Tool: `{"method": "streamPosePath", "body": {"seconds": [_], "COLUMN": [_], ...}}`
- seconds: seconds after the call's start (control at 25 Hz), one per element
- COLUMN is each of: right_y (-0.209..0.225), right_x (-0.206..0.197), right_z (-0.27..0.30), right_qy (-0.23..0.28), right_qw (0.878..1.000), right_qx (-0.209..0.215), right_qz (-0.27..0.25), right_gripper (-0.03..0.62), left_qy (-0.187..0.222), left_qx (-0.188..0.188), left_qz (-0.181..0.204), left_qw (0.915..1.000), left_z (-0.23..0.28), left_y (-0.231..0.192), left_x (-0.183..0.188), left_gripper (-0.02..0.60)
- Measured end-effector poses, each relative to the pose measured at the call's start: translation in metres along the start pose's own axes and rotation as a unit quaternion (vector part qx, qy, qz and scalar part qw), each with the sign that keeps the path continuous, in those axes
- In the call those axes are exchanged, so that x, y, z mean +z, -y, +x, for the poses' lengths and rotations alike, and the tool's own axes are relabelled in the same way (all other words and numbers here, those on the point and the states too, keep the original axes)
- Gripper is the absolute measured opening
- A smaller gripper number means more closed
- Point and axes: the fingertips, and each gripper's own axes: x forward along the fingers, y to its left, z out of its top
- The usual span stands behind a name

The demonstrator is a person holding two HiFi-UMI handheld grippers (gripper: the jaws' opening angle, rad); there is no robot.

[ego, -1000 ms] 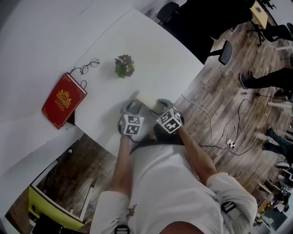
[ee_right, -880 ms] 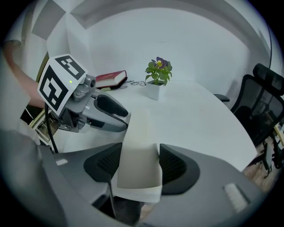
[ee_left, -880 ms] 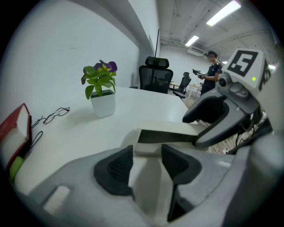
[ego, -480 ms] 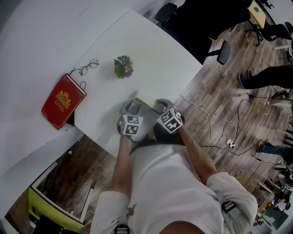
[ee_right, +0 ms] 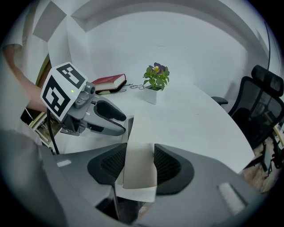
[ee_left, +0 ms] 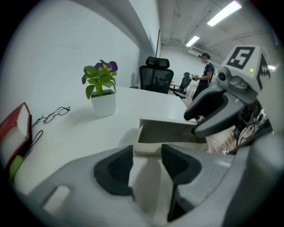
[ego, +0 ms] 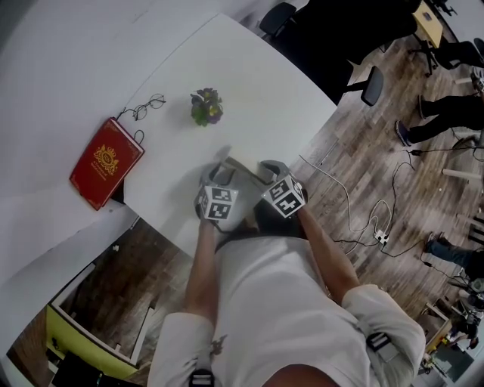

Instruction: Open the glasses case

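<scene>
A cream glasses case [ego: 240,166] lies near the table's front edge, between my two grippers. Its lid flap [ee_right: 138,146] stands up from the open tray [ee_left: 166,133]. My left gripper [ee_left: 146,170] is at the case's near end, both pads against the pale body. My right gripper [ee_right: 139,166] has just been closing, and its pads now press on the flap from both sides. In the head view, the left gripper [ego: 220,178] and right gripper [ego: 264,171] hide most of the case.
A small potted plant [ego: 205,107], a pair of spectacles [ego: 147,107] and a red book [ego: 106,162] lie further back on the white table [ego: 249,83]. Office chairs [ego: 276,19] stand beyond it. Cables [ego: 363,219] run across the wooden floor.
Both grippers stay at the case. The pale lid between them shows thinner, more edge-on, than a second ago.
</scene>
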Motion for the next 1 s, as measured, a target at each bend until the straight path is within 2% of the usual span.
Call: {"method": "streamPosePath", "body": {"seconds": [1.0], "right_y": [0.0093], "right_x": [0.0050], "right_z": [-0.0054], "right_qy": [0.008], "right_qw": [1.000], "right_qx": [-0.001], "right_qz": [0.001], "right_gripper": [0.114], "left_qy": [0.009], "left_qx": [0.002], "left_qz": [-0.004], "left_qw": [0.9999], "left_z": [0.0021], "left_y": [-0.0022], "left_x": [0.0010], "left_gripper": [0.204]}}
